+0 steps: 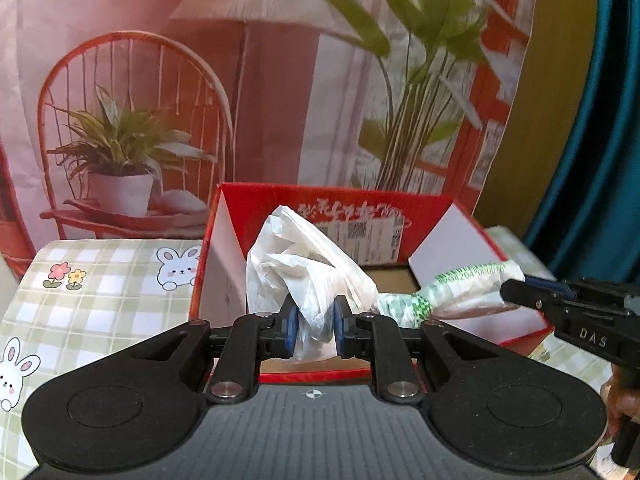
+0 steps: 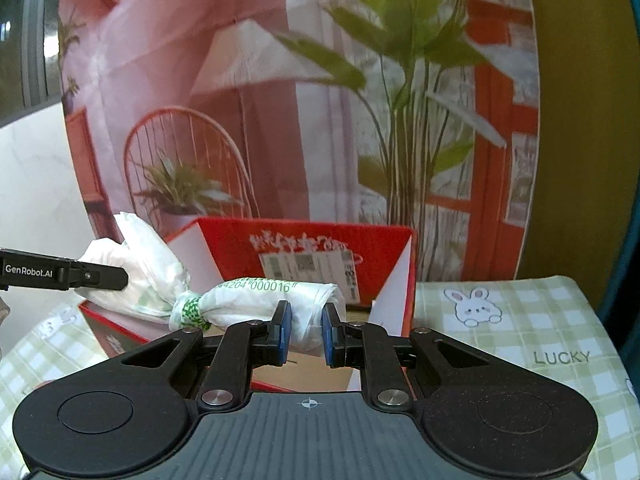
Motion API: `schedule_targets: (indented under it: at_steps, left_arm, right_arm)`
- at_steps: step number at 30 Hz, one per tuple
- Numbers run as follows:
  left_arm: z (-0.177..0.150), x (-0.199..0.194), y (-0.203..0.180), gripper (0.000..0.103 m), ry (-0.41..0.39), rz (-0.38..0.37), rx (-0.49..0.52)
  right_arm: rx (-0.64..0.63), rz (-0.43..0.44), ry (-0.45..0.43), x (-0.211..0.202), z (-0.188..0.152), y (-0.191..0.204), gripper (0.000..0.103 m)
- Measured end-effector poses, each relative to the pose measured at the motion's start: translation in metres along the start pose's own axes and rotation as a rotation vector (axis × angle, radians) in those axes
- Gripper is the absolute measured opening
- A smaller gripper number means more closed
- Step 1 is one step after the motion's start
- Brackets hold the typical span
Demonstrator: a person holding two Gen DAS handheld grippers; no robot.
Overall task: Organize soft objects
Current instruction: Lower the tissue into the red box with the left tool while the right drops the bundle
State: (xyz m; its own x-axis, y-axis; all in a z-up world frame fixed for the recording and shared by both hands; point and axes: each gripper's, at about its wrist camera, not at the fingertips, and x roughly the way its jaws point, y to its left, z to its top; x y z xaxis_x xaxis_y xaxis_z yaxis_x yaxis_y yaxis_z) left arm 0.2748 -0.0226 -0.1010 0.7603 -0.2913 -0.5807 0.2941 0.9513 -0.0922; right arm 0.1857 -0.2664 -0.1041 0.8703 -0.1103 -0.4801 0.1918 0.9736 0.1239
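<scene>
While each tool (image 1: pixel 314 330) (image 2: pixel 303 330) pinches the bag (image 1: pixel 316 276), it hides the box (image 1: pixel 400 216) floor.

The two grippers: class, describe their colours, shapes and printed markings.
Both the left gripper and the right gripper are matte black, with round-lobed bases, silver rivets, hinged linkages and blue pads. From the side, white lettering reads "GenRobot.AI" on one and "DAS" on the other.

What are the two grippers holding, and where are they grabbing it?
Both hold one white plastic bag over the red box. The left gripper pinches its crumpled end; the right gripper pinches the opposite end, past the green-printed twist.
</scene>
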Motion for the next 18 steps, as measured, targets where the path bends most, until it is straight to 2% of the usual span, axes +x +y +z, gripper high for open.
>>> schedule_targets:
  at_steps: [3, 6, 8, 10, 11, 18]
  left_arm:
    - [0.001, 0.008, 0.002, 0.020, 0.015, 0.006, 0.007]
    - [0.000, 0.010, 0.004, 0.030, 0.015, 0.002, 0.021]
    - [-0.001, 0.010, 0.003, 0.052, 0.016, 0.017, 0.041]
    - [-0.002, 0.008, 0.002, 0.064, 0.009, 0.037, 0.057]
    - [-0.003, 0.007, 0.002, 0.067, 0.006, 0.038, 0.061]
    - [-0.010, -0.012, -0.001, 0.068, -0.003, 0.012, 0.061]
  right_arm:
    - [-0.005, 0.001, 0.013, 0.008, -0.002, -0.001, 0.015]
    - [-0.010, -0.007, 0.019, 0.013, -0.004, -0.002, 0.017]
    - [-0.019, -0.026, 0.026, 0.014, -0.005, -0.002, 0.022]
    - [-0.044, -0.052, 0.022, 0.014, -0.008, 0.000, 0.027]
    - [-0.058, -0.065, 0.020, 0.013, -0.008, 0.001, 0.030]
    - [-0.070, -0.053, -0.018, -0.004, -0.012, 0.009, 0.036]
